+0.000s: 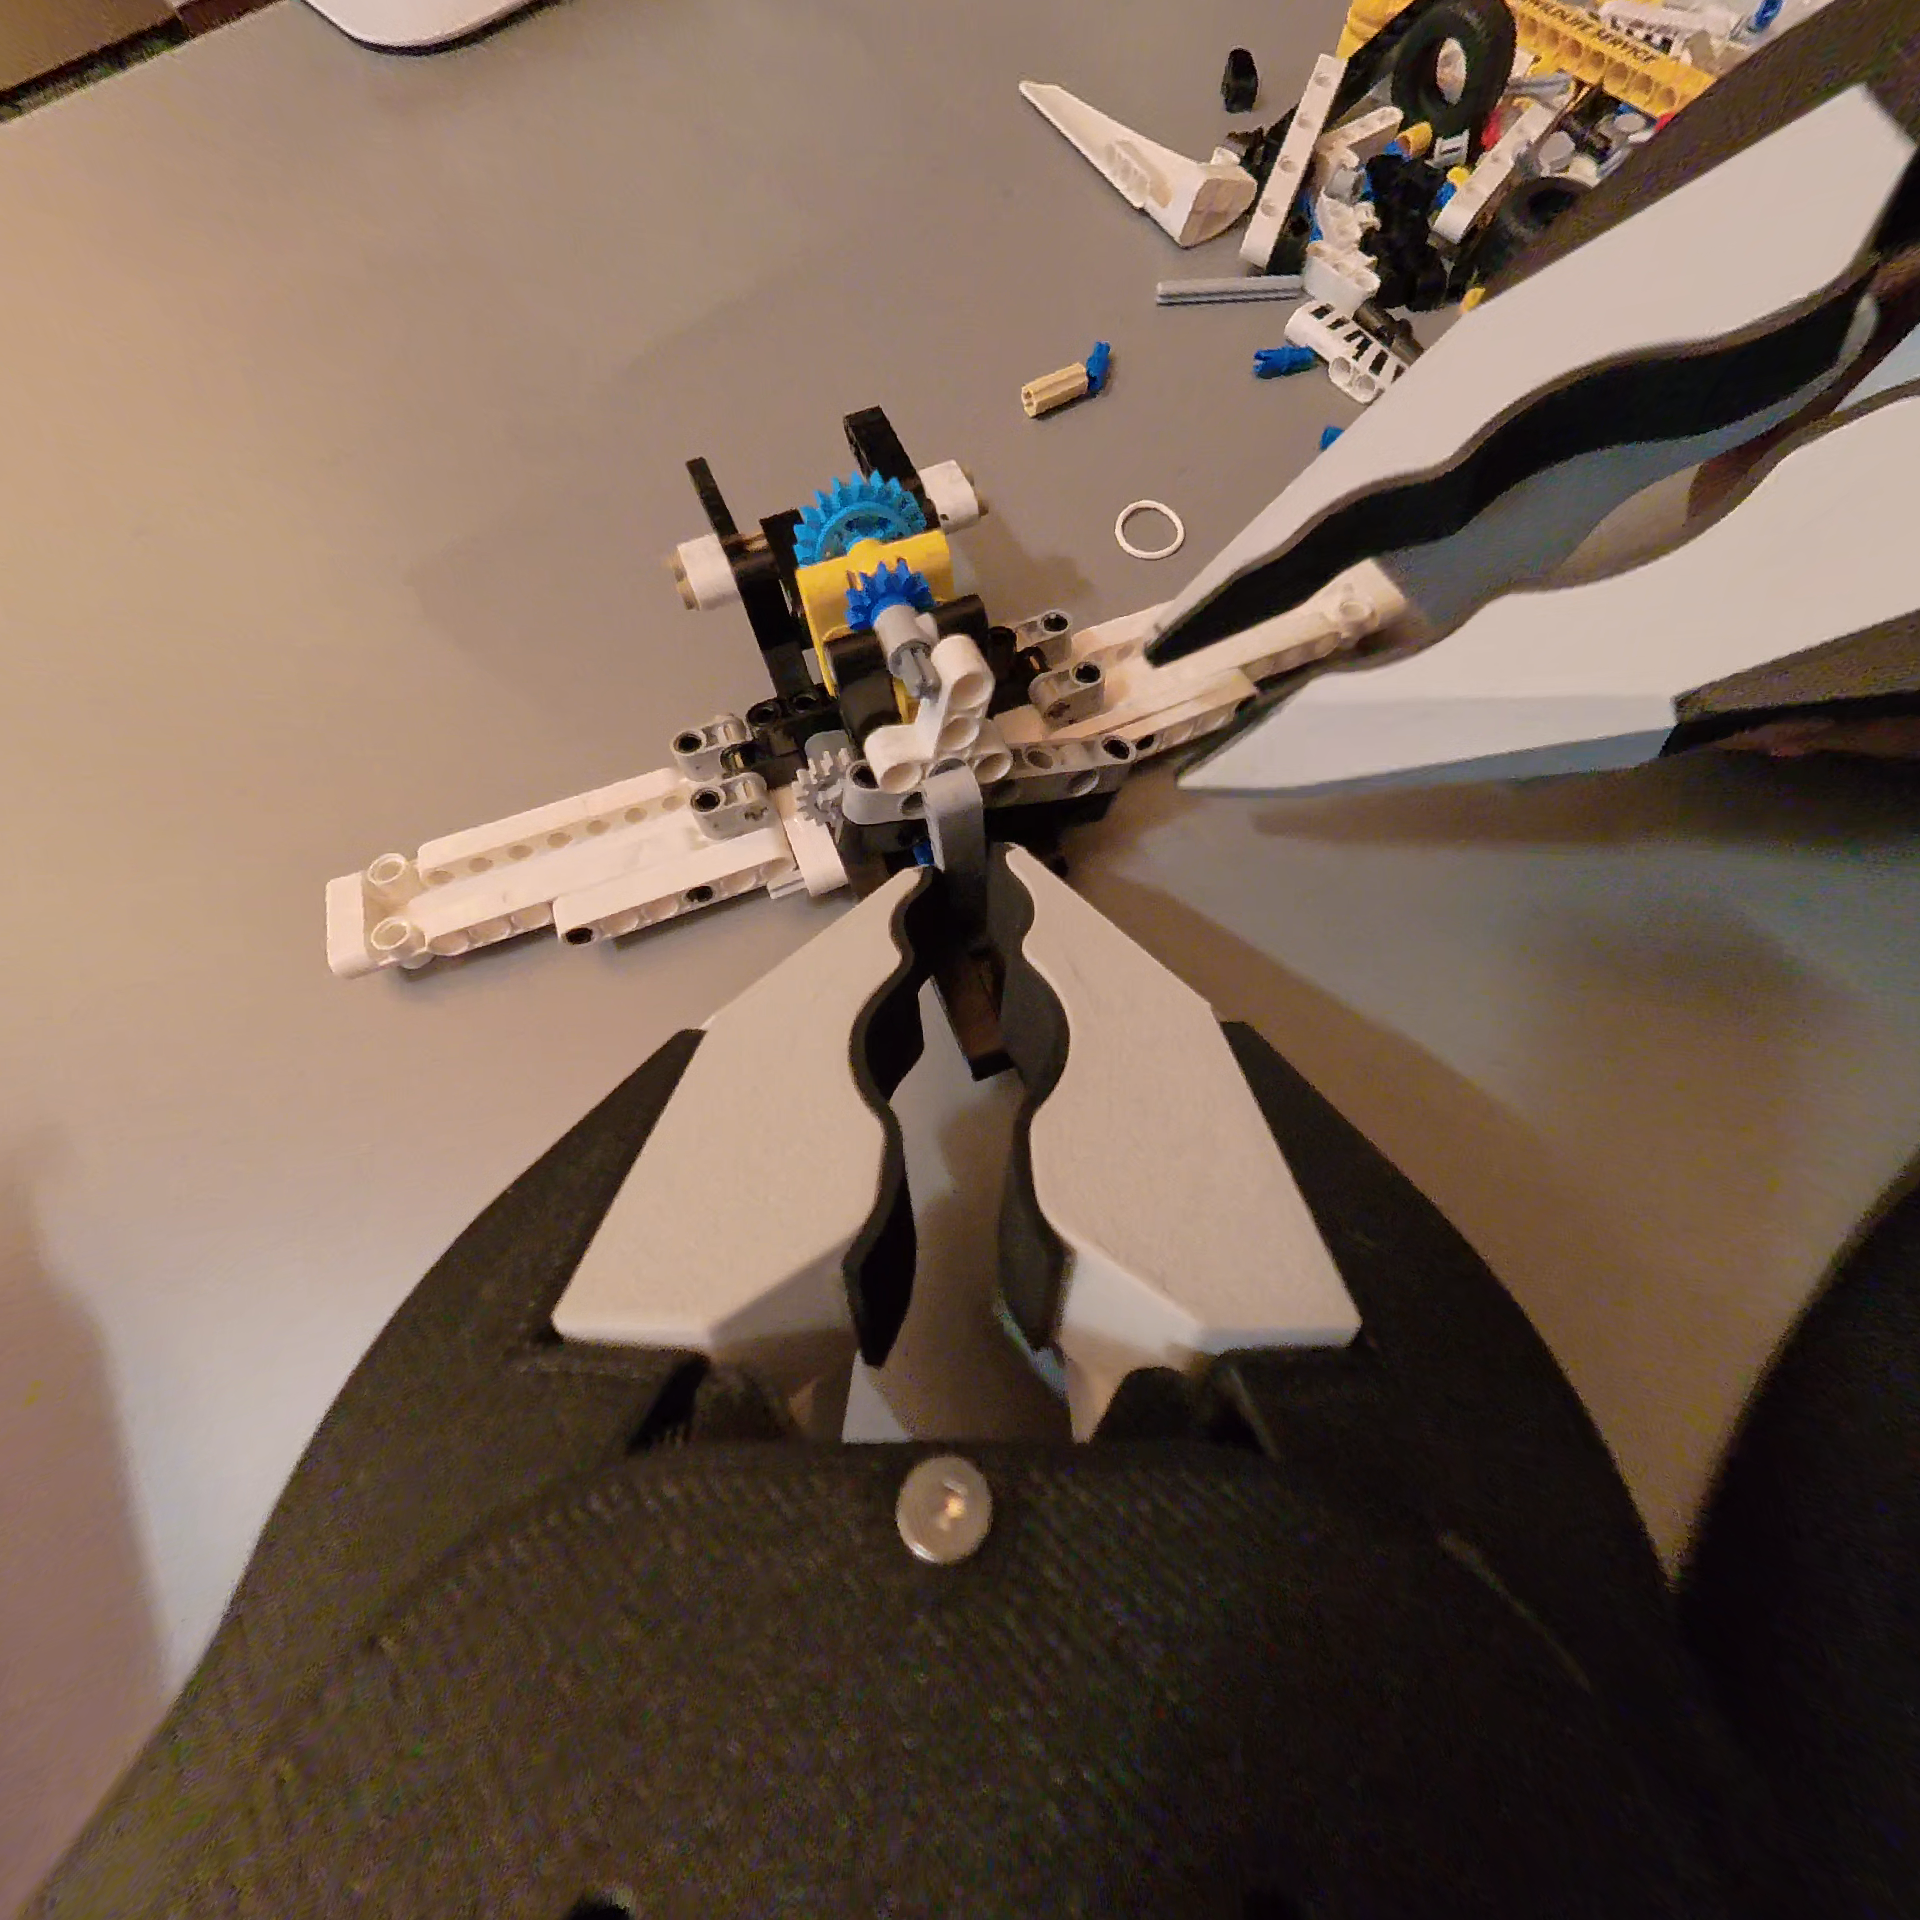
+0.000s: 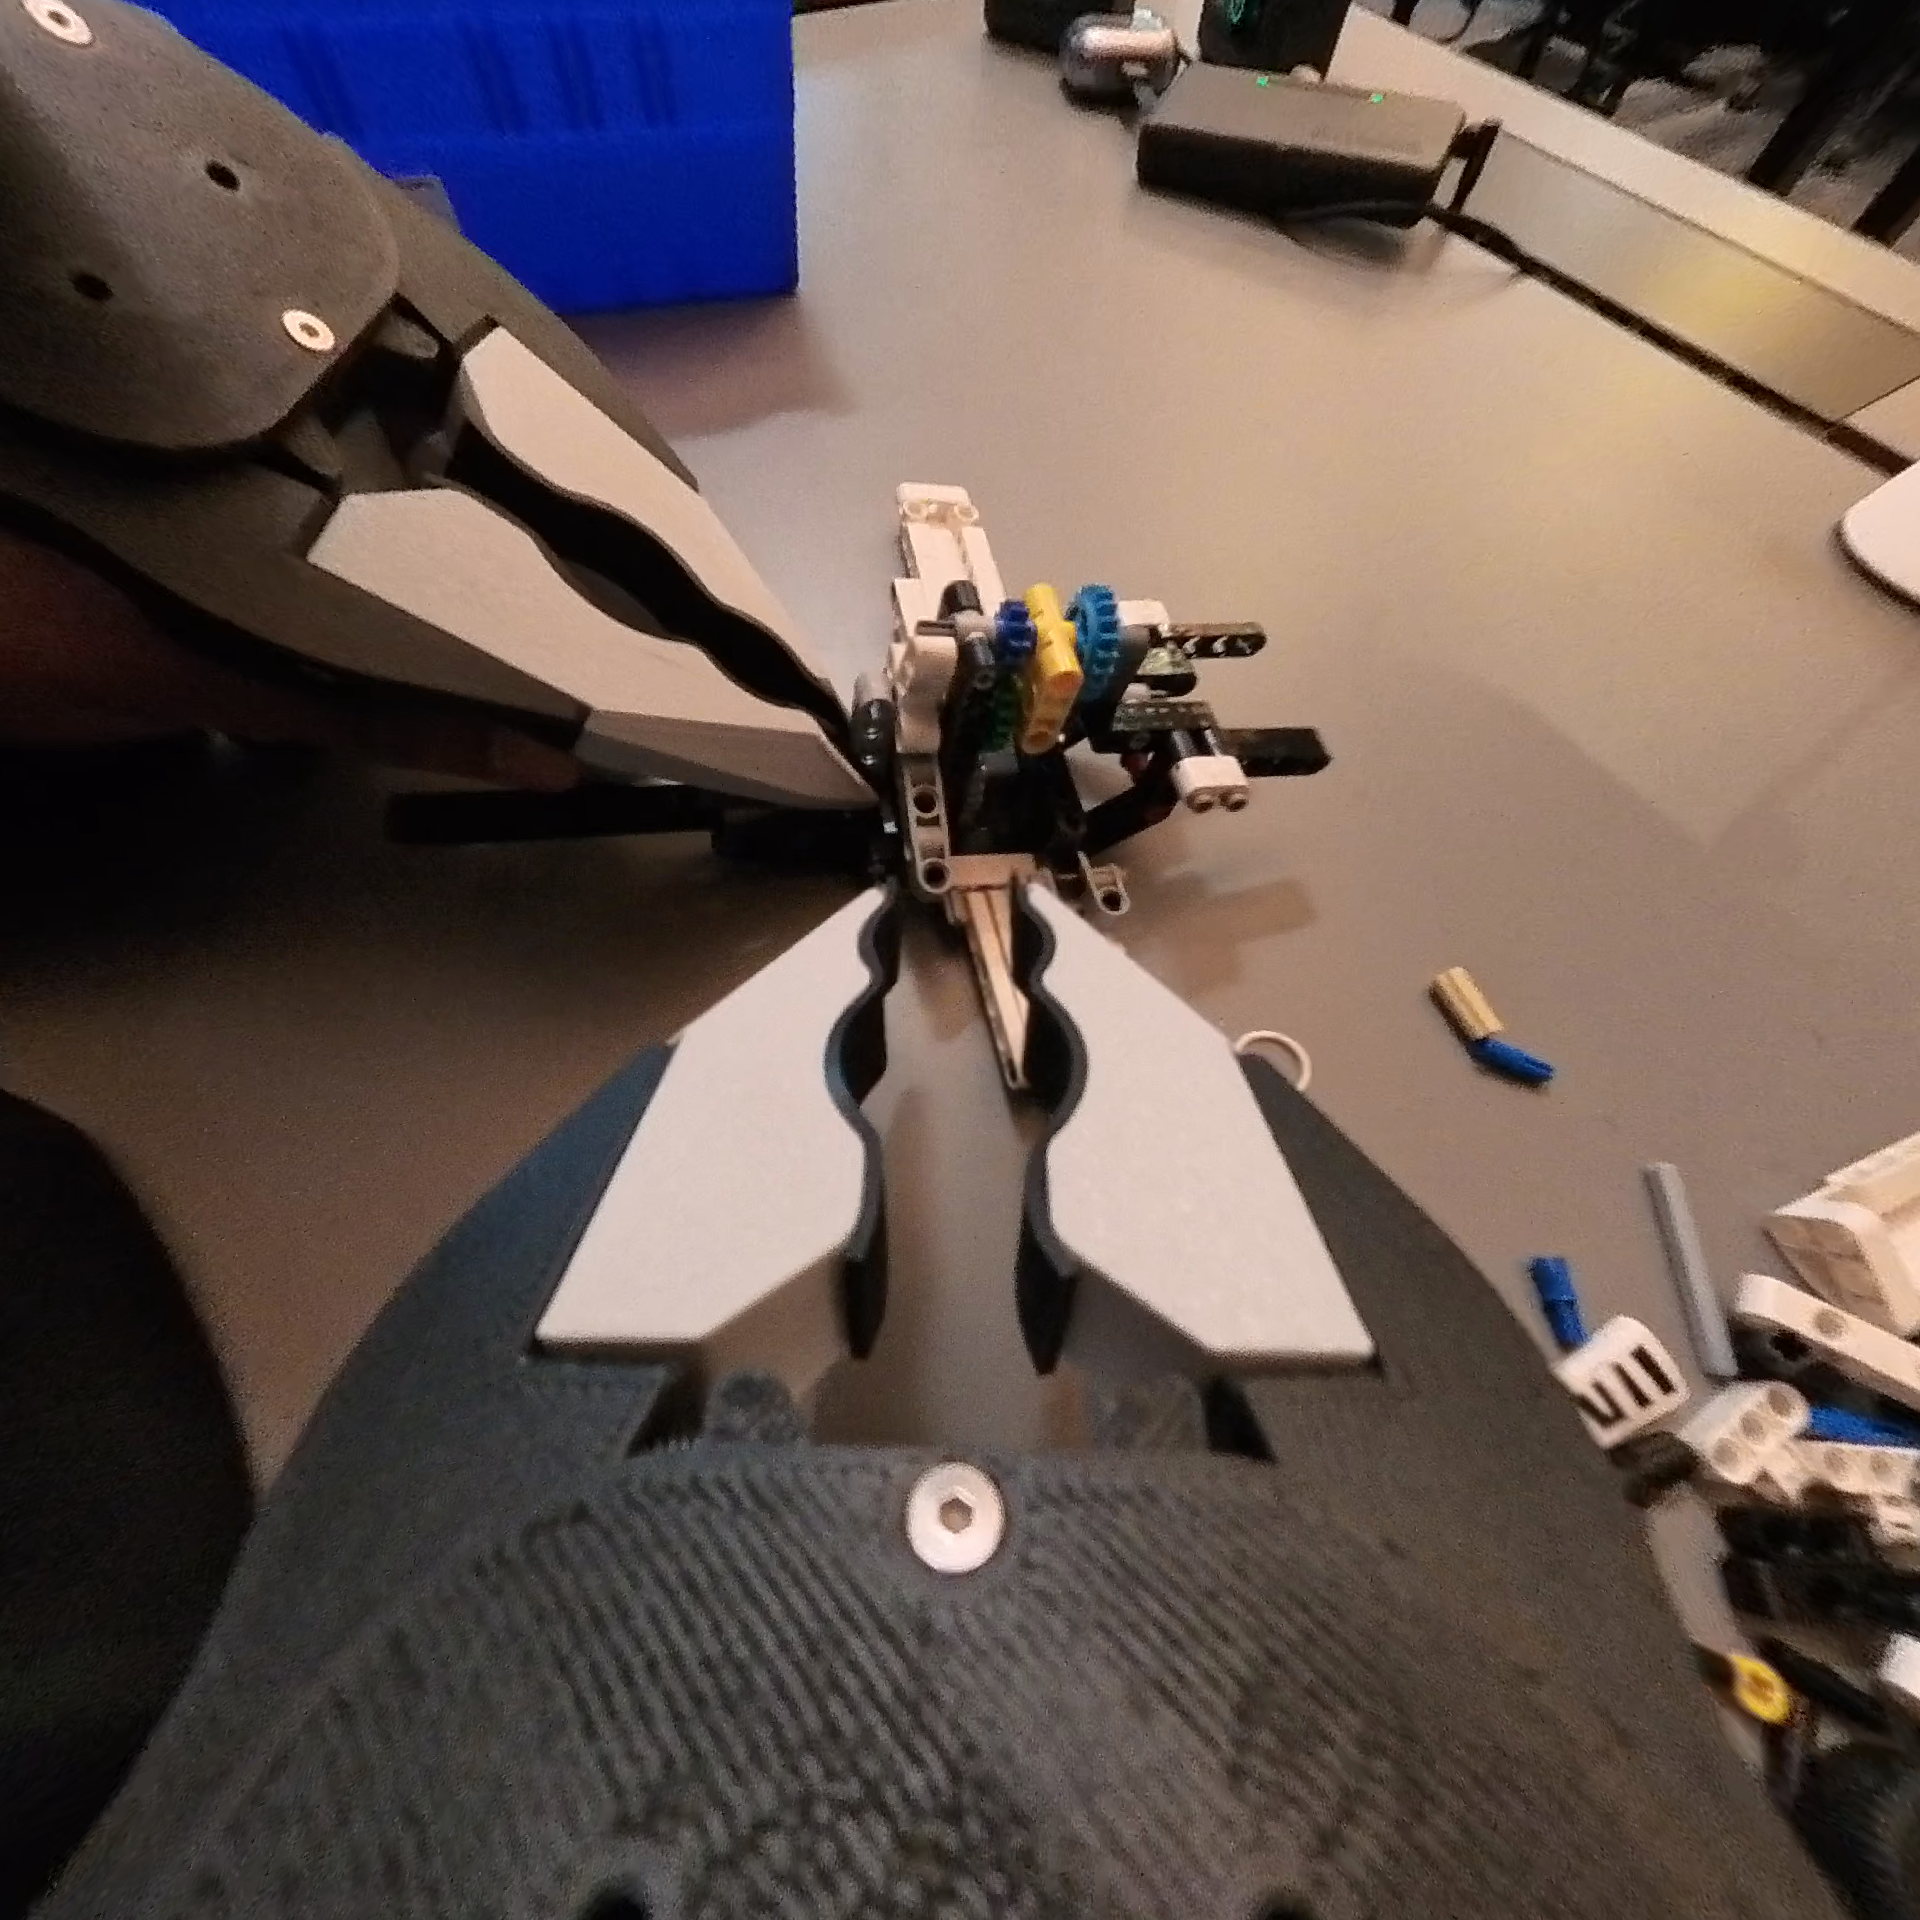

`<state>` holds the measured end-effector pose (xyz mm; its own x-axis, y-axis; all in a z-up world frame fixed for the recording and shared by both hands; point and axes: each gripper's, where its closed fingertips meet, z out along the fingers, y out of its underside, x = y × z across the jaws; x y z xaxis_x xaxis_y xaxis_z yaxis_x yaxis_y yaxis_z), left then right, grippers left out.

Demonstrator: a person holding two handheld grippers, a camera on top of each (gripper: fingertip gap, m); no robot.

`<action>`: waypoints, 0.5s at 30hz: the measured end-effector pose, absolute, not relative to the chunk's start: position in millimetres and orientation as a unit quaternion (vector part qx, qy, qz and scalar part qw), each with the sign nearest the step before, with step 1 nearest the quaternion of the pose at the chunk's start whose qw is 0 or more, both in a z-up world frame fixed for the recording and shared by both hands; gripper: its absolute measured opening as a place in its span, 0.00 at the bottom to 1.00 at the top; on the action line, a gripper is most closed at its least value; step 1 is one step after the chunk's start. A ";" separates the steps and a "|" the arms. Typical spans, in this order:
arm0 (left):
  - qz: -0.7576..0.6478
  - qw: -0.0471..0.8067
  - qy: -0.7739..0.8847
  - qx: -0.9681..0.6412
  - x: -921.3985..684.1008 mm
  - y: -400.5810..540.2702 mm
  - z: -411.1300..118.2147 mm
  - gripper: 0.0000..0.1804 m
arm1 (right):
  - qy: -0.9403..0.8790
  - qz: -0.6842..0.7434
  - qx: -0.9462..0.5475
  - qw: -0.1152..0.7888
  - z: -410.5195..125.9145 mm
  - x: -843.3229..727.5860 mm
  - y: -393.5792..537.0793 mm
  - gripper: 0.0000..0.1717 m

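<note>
Clamping my left gripper (image 1: 966, 883) on the toy model's (image 1: 894, 665) grey strip (image 1: 961, 831); right gripper (image 2: 961, 909) parted around its white beam (image 2: 1003, 997).

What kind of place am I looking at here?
Probably an office or lab desk used for building-toy work: a grey tabletop, a pile of loose construction pieces, a blue bin and a black power adapter.

Left claw (image 1: 966, 883) clamped on brick model's (image 1: 862, 665) grey strip, right claw (image 1: 1169, 665) straddling its white beam, grey table (image 1: 416, 364)

Both wrist views look down closely, sharing one brick model (image 1: 883, 665).
</note>
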<state>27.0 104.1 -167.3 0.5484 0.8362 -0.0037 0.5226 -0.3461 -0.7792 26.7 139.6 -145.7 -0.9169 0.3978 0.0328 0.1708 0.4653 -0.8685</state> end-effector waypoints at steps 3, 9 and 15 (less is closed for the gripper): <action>0.205 0.380 -0.428 -0.794 27.0 104.2 -167.3 0.05 | -0.857 0.478 -0.169 0.096 -152.2 28.3 134.5 0.13; 0.206 0.380 -0.426 -0.795 27.2 104.4 -167.3 0.05 | -0.877 0.446 -0.149 0.095 -163.4 28.6 126.1 0.07; 0.204 0.381 -0.426 -0.795 27.3 104.7 -167.4 0.05 | -0.878 0.445 -0.151 0.085 -164.6 25.9 123.1 0.05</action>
<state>27.3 104.7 -167.4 0.5536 0.8328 0.0010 0.5221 -0.3461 -0.7795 25.9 123.1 -164.6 -0.9398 0.3414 0.0146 0.1899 0.5575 -0.8082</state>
